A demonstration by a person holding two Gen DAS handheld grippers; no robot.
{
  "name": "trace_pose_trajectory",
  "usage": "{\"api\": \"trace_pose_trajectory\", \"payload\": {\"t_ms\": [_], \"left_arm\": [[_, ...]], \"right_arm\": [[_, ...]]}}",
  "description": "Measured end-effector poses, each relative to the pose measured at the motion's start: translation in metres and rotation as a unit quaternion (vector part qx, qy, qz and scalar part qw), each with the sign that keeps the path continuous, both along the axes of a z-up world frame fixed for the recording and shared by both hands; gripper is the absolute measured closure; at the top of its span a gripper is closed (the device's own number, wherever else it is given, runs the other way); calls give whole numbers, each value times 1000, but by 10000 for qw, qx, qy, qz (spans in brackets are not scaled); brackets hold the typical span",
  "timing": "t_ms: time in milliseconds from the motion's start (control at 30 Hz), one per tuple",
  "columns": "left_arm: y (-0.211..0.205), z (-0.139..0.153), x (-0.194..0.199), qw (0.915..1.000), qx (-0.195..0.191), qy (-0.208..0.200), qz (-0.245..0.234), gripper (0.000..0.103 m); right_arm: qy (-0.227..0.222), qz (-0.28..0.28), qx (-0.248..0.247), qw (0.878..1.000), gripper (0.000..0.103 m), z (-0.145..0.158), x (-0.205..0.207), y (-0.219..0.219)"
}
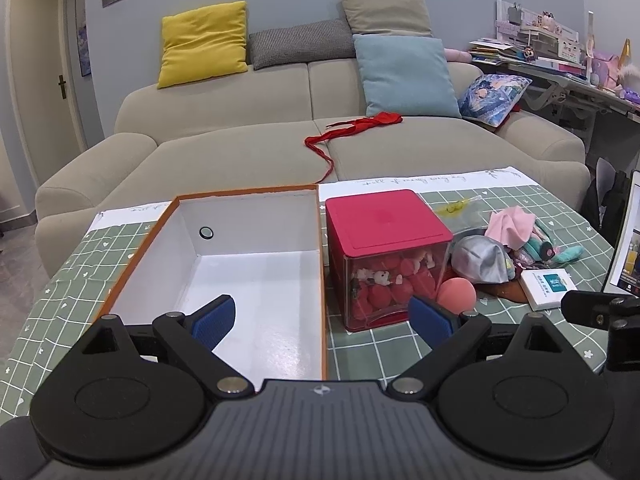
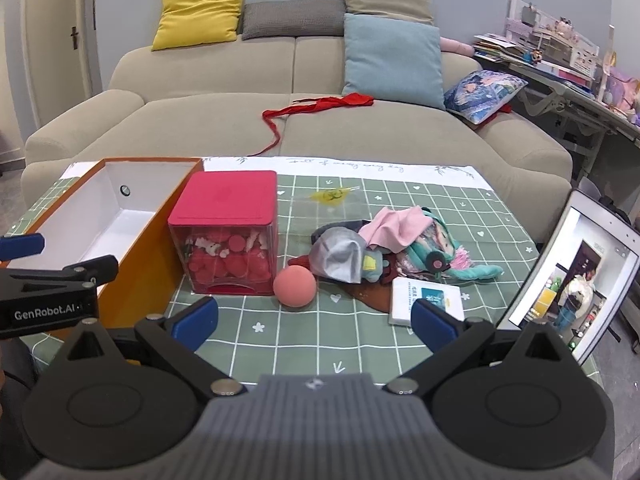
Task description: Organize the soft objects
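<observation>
Hovering low in both frames, the left tongs (image 1: 322, 320) and right tongs (image 2: 316, 316) are released, grasping nothing. The soft pile (image 2: 384, 244) and pink ball (image 2: 295, 285) lie at center on the surface (image 2: 280, 344), right of the orange box (image 1: 256, 280).
</observation>
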State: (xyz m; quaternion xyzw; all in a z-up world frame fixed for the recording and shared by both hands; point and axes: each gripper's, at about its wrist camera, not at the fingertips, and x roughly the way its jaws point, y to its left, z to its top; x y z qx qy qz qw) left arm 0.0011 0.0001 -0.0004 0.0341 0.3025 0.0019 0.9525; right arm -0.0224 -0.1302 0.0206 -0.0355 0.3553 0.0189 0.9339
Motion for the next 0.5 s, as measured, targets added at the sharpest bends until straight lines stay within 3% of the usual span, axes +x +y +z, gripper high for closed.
{"api": "trace_pose_trajectory", "payload": {"t_ms": [500], "left_arm": [[18, 11, 29, 9988, -155, -80, 468, 0]], "right_arm": [[-69, 149, -20, 9999, 3, -1, 43, 20]]}}
